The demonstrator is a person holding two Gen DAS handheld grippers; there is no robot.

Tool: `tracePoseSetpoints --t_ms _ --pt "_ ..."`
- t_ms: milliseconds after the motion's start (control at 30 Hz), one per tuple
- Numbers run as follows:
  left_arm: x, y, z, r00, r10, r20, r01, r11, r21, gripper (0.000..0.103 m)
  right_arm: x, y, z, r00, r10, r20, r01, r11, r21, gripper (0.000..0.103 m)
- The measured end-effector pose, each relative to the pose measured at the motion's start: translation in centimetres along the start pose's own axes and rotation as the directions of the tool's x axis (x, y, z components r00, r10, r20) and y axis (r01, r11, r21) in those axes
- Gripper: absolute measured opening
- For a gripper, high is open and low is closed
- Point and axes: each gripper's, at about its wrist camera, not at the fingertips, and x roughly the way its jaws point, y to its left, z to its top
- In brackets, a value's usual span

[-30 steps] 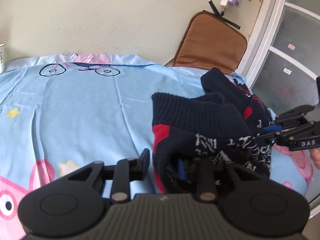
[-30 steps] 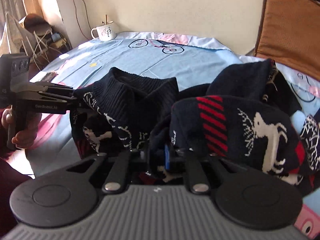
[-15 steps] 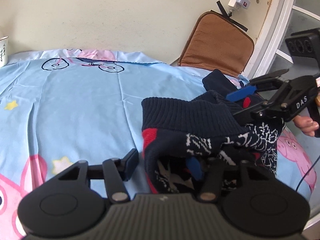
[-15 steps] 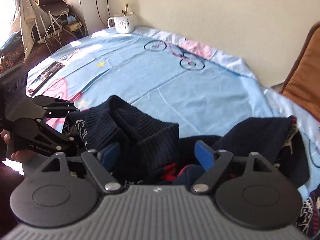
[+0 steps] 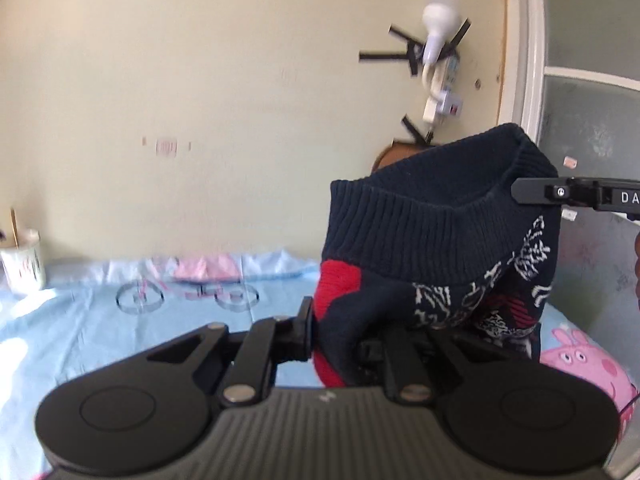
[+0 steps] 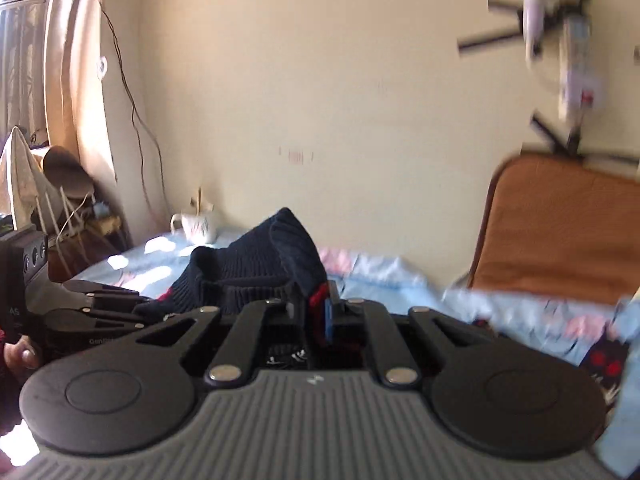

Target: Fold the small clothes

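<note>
A navy knit sweater [image 5: 432, 240] with red and white patterns hangs lifted above the light blue bed sheet [image 5: 120, 320], its ribbed edge stretched between both grippers. My left gripper [image 5: 336, 340] has its jaws closing on the lower left part of the knit, one finger hidden behind the fabric. My right gripper [image 6: 322, 312] is shut on a fold of the sweater [image 6: 260, 264]. In the left wrist view the right gripper [image 5: 532, 192] pinches the ribbed edge at the far right. The left gripper [image 6: 132, 308] shows at the right wrist view's left edge, held by a hand [image 6: 20, 356].
A white mug [image 5: 22, 264] stands at the sheet's far left by the wall. A brown cushion [image 6: 560, 240] leans against the wall at the right. A power strip [image 5: 440, 80] is taped to the wall. A frosted glass door [image 5: 592, 120] is at the right, and clutter [image 6: 40, 200] by the curtain.
Both grippers rose and tilted up, lifting the sweater off the bed. The right gripper opened wide half a second ago and has shut on the knit. The left jaws narrowed onto it.
</note>
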Motion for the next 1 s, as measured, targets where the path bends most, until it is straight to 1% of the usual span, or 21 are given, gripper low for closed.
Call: tracePoseSetpoints --t_ms 33,67,133,167,233,300,367,400,500,533,567,600,667,700,733,767,800,867,933,967,1000 --pt "-1.1 -0.7 1.5 0.999 0.01 0.046 -0.012 0.999 0.034 0.01 -1.3 0.9 1.2 0.997 -0.044 0.071 0.048 0.998 -0.047 0.011" --pt "-2.4 -1.5 3.2 0.995 0.023 0.102 -0.031 0.997 0.074 0.01 -2.7 1.6 2.4 0.987 -0.076 0.143 0.087 0.993 -0.075 0.011" --pt "-5.5 -3.5 6.4 0.973 0.061 0.223 -0.097 0.984 0.152 0.01 -5.3 2.5 4.5 0.958 -0.109 0.264 0.133 0.988 -0.074 0.01" --pt "-7.0 -4.3 7.8 0.958 0.074 0.278 -0.129 0.975 0.182 0.01 -6.8 2.9 5.5 0.937 -0.126 0.326 0.158 0.985 -0.073 0.01" --pt "-10.1 -6.1 10.4 0.92 0.096 0.379 -0.195 0.953 0.231 0.01 -9.6 3.7 7.1 0.886 -0.149 0.438 0.2 0.977 -0.071 0.01" --pt "-12.7 -7.9 12.5 0.879 0.119 0.463 -0.269 0.923 0.274 0.01 -12.0 4.0 8.6 0.835 -0.163 0.525 0.231 0.971 -0.065 0.01" --pt "-14.7 -9.3 14.2 0.846 0.135 0.516 -0.326 0.896 0.301 0.01 -13.8 4.1 10.2 0.795 -0.173 0.581 0.252 0.966 -0.057 0.01" --pt "-15.6 -10.0 14.9 0.83 0.143 0.539 -0.353 0.883 0.31 0.01 -14.5 4.2 10.8 0.782 -0.176 0.598 0.257 0.965 -0.053 0.01" --pt "-17.8 -11.9 16.1 0.769 0.178 0.614 -0.453 0.829 0.327 0.01 -15.6 4.1 12.6 0.761 -0.167 0.627 0.255 0.966 -0.052 0.01" --pt "-18.2 -12.3 16.3 0.753 0.187 0.631 -0.479 0.813 0.33 0.01 -15.8 4.1 13.1 0.756 -0.163 0.634 0.253 0.966 -0.055 0.01" --pt "-18.6 -12.5 16.5 0.744 0.195 0.639 -0.495 0.802 0.333 0.01 -15.8 4.1 13.5 0.753 -0.157 0.639 0.252 0.966 -0.058 0.01" --pt "-18.8 -12.8 16.7 0.739 0.202 0.642 -0.51 0.791 0.338 0.01 -15.8 4.3 13.9 0.749 -0.152 0.644 0.252 0.966 -0.064 0.01" --pt "-18.6 -12.9 16.7 0.736 0.221 0.64 -0.535 0.77 0.349 0.01 -15.9 5.0 14.3 0.745 -0.144 0.651 0.252 0.965 -0.075 0.01" --pt "-18.3 -12.8 16.6 0.737 0.232 0.635 -0.546 0.759 0.356 0.011 -15.6 5.2 14.5 0.748 -0.138 0.649 0.246 0.966 -0.078 0.01" --pt "-17.8 -12.5 16.4 0.742 0.244 0.624 -0.553 0.75 0.364 0.011 -15.2 5.2 14.8 0.752 -0.133 0.646 0.24 0.968 -0.08 0.01" --pt "-17.0 -12.2 16.3 0.752 0.256 0.607 -0.554 0.745 0.372 0.011 -14.7 5.1 14.8 0.758 -0.128 0.639 0.235 0.968 -0.085 0.01" --pt "-16.0 -11.8 16.2 0.77 0.269 0.579 -0.547 0.745 0.382 0.011 -14.1 5.0 14.7 0.768 -0.126 0.627 0.233 0.968 -0.091 0.01" --pt "-13.4 -10.5 15.5 0.809 0.295 0.508 -0.526 0.748 0.405 0.011 -11.9 4.6 14.7 0.798 -0.133 0.588 0.234 0.967 -0.098 0.01" --pt "-9.4 -8.9 14.0 0.849 0.328 0.414 -0.501 0.75 0.432 0.013 -8.5 3.7 14.4 0.835 -0.15 0.53 0.237 0.967 -0.099 0.01" --pt "-7.0 -8.1 13.1 0.866 0.347 0.359 -0.486 0.753 0.443 0.013 -5.8 3.1 13.8 0.858 -0.166 0.486 0.239 0.966 -0.093 0.01" --pt "-3.8 -6.8 12.1 0.879 0.373 0.297 -0.474 0.756 0.452 0.014 -3.0 2.3 13.3 0.88 -0.182 0.439 0.244 0.966 -0.087 0.01"
